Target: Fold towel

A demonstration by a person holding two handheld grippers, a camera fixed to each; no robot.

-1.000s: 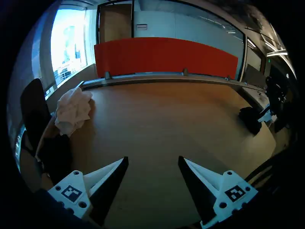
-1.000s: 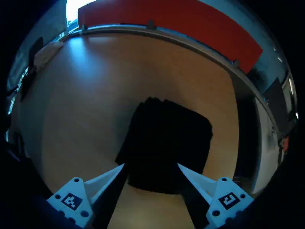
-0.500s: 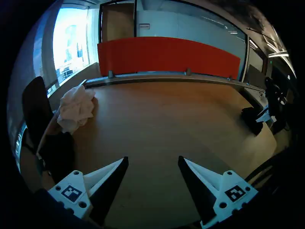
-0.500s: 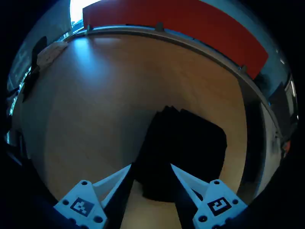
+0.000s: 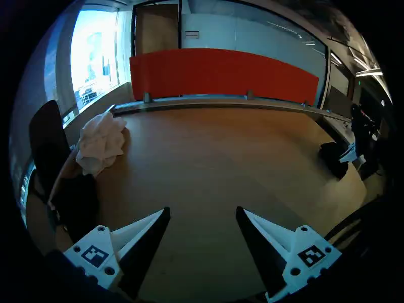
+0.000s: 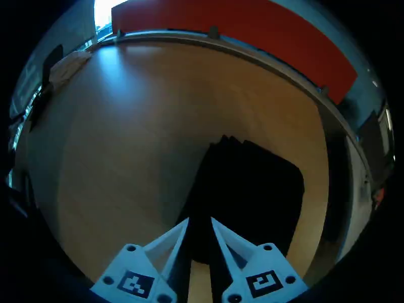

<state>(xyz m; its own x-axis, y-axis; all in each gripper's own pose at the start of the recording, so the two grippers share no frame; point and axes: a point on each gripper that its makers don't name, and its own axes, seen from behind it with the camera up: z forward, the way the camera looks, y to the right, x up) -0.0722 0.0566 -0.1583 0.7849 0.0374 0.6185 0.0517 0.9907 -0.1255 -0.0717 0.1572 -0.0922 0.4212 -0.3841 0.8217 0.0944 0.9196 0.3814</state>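
Our right claw (image 6: 200, 219) is clenched on the near edge of the folded black towel (image 6: 252, 182), which lies flat on the wooden surface (image 6: 126, 141). Our left claw (image 5: 202, 208) hangs released over bare wood, well apart from a crumpled white cloth (image 5: 101, 141). We may have pinched only the top layers, so lifting one-handed could spill the fold open.

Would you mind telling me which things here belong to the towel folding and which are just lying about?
Job: black folded towel, right gripper closed on its near edge, crumpled white towel, open left gripper.
Lying about: red divider, black chair.
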